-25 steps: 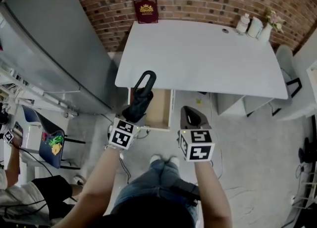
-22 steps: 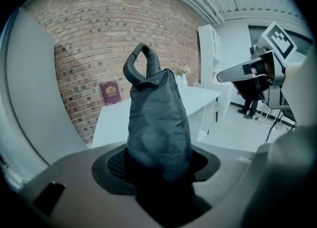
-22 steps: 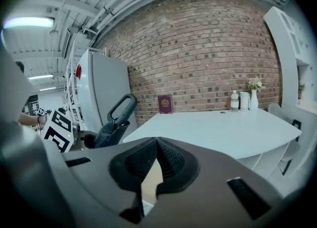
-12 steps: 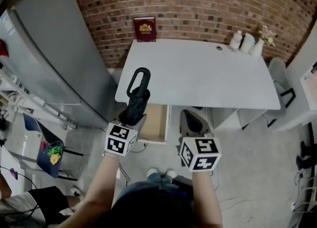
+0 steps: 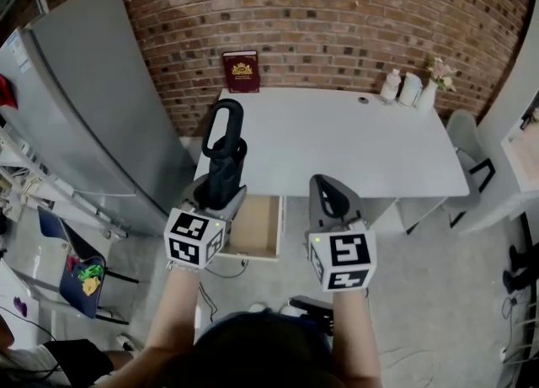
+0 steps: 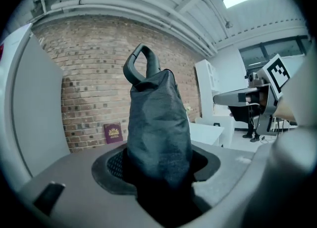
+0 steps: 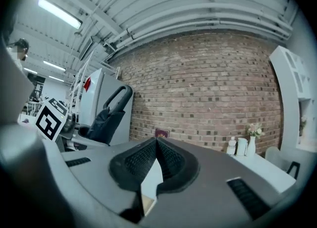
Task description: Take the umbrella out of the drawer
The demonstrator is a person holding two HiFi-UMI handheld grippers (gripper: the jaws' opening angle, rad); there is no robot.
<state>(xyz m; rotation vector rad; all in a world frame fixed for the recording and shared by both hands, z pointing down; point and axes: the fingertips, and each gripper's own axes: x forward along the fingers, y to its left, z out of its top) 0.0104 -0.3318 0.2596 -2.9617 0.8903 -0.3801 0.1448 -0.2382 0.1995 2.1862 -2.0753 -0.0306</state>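
The left gripper (image 5: 221,197) has its jaws clenched on the folded black umbrella (image 5: 226,159). It grips the bundled fabric low down, so the loop handle (image 5: 223,119) stands up and away from the person. In the left gripper view the dark cloth fills the gap between the jaws, which stand wide because the bundle is thick.

The umbrella is clear of the drawer (image 5: 257,228). It hangs in the air above the drawer's left side and, in the head view, overlaps the left edge of the white tabletop (image 5: 337,138). The drawer is pulled out under the tabletop, and its wooden floor looks bare.

The right gripper (image 5: 330,197) hovers beside the drawer with its jaws pressed together on nothing. It seems free, probably to push the drawer shut.

I judge the taking-out essentially done. What remains is likely setting the umbrella down. The tabletop offers plenty of room in front of the red book (image 5: 241,71) leaning against the brick wall (image 5: 337,7).
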